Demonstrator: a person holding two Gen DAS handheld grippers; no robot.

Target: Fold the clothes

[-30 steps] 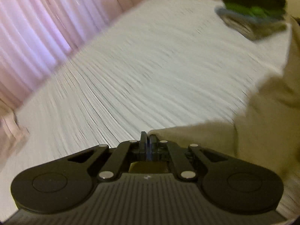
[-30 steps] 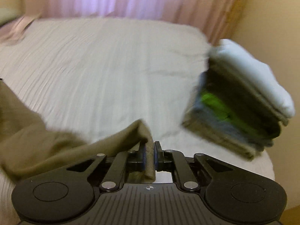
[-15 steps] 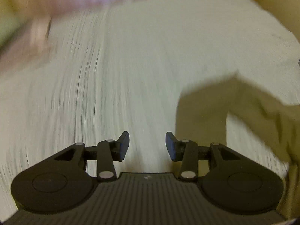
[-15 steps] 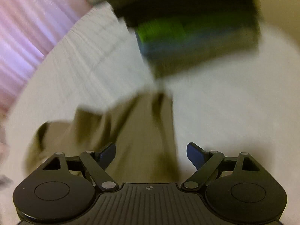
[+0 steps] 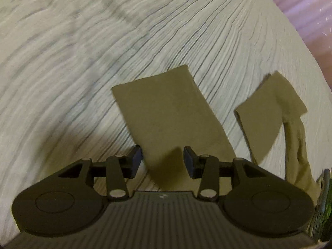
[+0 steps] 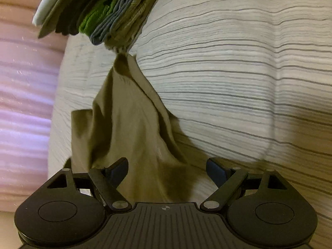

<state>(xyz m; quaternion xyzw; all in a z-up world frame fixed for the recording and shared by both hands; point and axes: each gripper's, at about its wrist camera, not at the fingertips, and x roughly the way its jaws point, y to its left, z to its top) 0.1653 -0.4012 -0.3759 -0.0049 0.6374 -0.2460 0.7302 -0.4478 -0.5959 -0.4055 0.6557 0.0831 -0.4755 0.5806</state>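
Note:
An olive-khaki garment [image 5: 172, 112] lies loose on the white ribbed bedspread [image 5: 83, 62], one flat panel stretching away from my left gripper [image 5: 163, 160] and a second flap [image 5: 267, 114] to its right. My left gripper is open, with the cloth lying between and under its fingers, not clamped. In the right wrist view the same garment [image 6: 132, 128] lies bunched and ridged, running up toward a stack of folded clothes [image 6: 99, 10]. My right gripper [image 6: 167, 171] is wide open above the cloth.
The stack of folded clothes, with white, dark, green and blue layers, sits at the bed's corner next to the garment's far end. Pink curtains [image 6: 22, 103] hang beyond the bed edge. Bare bedspread [image 6: 249, 83] spreads to the right.
Both grippers were shut on the garment a second ago; both have opened and let it drop onto the bed. Both cameras have swung round sharply.

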